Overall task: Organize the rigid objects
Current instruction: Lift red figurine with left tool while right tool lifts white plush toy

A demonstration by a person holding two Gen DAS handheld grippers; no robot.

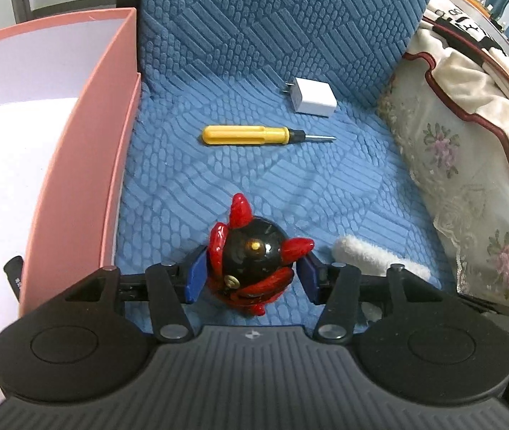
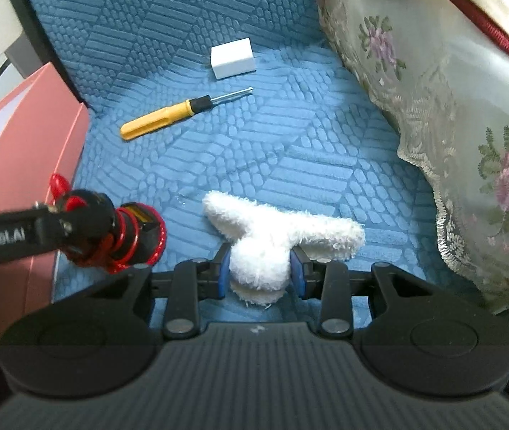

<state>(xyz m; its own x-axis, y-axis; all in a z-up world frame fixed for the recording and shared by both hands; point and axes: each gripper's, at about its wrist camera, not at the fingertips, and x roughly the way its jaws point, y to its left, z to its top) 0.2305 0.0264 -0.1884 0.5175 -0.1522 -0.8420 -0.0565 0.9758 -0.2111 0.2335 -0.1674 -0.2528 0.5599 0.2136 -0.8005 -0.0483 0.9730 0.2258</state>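
Left gripper (image 1: pixel 250 272) is closed on a black-and-red figurine (image 1: pixel 254 254); the blue pads bear on both sides of its round black body, with red spikes sticking out above and to the right. The figurine sits low over the blue quilted seat cushion (image 1: pixel 254 172), just right of the pink box (image 1: pixel 86 150). Whether it is lifted clear of the cushion cannot be told.

Right gripper (image 2: pixel 258 270) is closed on a white fluffy plush piece (image 2: pixel 272 236); its pile bulges between the pads and its two lobes lie forward on the cushion. It is soft, so it likely does not belong with the rigid items.

Not yet handled: a yellow-handled screwdriver (image 1: pixel 250 134) lying flat mid-cushion, and a white plug-in charger (image 1: pixel 311 100) behind it by the backrest. The two lie near each other but apart. A floral lace cover (image 2: pixel 451 107) borders the cushion on the right.

Step in hand, as judged: carry the figurine over the box wall and set it inside.

Notes for doing it well:
- The body is round and glossy, so it could rotate or slip in flat pads. Hold the squeeze steady and move slowly.
- Raise it enough that the lowest red spikes pass over the pink rim; a snag could twist it out.
- Release low over the white box floor, not from height.
- Keep the right gripper and plush out of the left one's path.
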